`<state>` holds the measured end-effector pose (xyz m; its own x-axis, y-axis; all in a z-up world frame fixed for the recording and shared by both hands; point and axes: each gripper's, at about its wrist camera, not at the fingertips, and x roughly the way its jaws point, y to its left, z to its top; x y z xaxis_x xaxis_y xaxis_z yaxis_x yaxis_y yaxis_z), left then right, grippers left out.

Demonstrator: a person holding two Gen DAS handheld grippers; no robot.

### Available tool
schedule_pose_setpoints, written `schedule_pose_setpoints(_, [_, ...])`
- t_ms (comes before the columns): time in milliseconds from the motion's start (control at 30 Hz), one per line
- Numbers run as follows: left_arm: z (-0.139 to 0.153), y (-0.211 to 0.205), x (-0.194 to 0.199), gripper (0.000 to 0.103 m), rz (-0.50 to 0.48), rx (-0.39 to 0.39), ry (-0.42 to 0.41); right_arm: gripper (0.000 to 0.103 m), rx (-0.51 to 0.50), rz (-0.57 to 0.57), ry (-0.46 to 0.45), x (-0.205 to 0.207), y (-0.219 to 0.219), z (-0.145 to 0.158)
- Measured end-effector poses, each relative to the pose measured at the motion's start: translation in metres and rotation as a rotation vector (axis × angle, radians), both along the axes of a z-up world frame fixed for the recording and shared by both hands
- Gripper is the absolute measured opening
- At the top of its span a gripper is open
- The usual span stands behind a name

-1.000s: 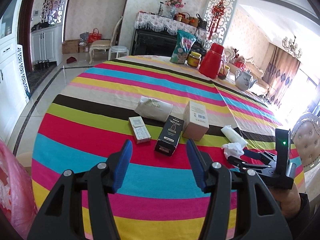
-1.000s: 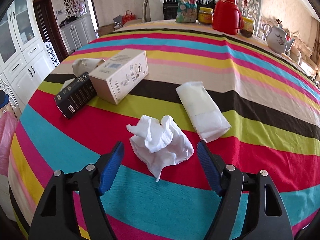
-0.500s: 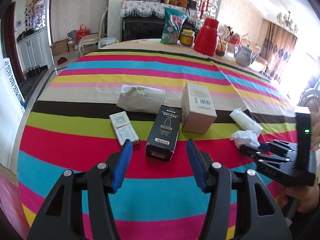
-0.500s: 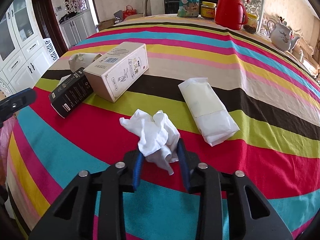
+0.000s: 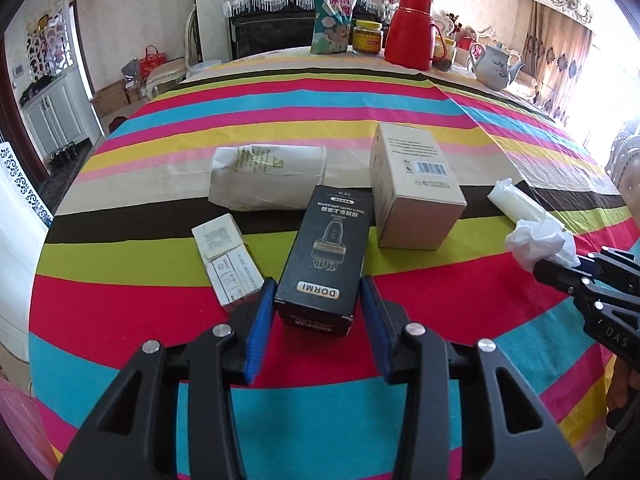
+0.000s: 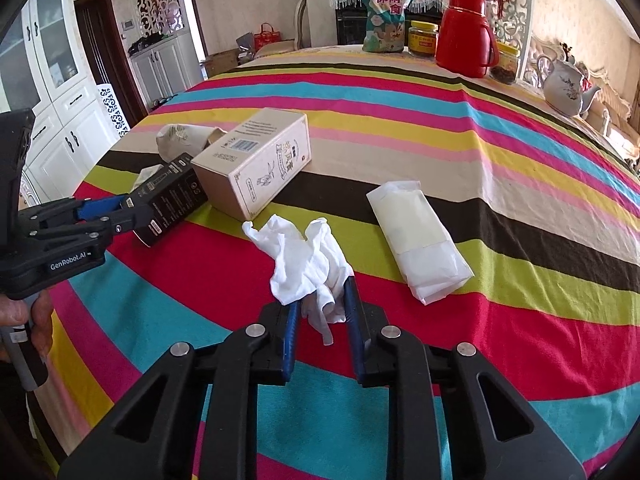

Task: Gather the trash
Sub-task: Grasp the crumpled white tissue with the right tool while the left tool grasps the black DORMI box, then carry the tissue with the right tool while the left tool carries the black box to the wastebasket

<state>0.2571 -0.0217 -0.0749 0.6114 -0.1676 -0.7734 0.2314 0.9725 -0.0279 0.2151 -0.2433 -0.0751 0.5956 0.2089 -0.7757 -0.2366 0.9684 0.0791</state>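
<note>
Crumpled white tissue (image 6: 308, 256): clamped between right gripper (image 6: 320, 312) fingers, near centre of striped counter (image 6: 440, 128). Black box (image 5: 326, 256): lies near edge; left gripper (image 5: 318, 312) jaws straddle its near end, contact uncertain, cannot tell if gripped. Beige box (image 5: 414, 184) just right of black box. Wrapped white packet (image 6: 416, 236) right of tissue.

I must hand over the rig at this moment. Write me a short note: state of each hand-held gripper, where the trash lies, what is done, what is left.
Left hand-held gripper: fingers on both sides of the black DORMI box; a closed grip is not certain.
Right hand-held gripper: shut on the crumpled white tissue.
On the striped tablecloth: beige box, small white box, paper-wrapped bundle, white packet.
Done: tissue gripped.
Left: secure the black box, then collect the rest.
</note>
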Motion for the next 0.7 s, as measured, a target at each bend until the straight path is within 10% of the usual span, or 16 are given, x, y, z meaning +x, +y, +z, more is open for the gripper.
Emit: schedule_pose_setpoints(700, [0.049,0.05,-0.076,0.039,0.11,-0.11,-0.122,0.022,0.01,0.046,-0.074,-0.019,0.027,0.03])
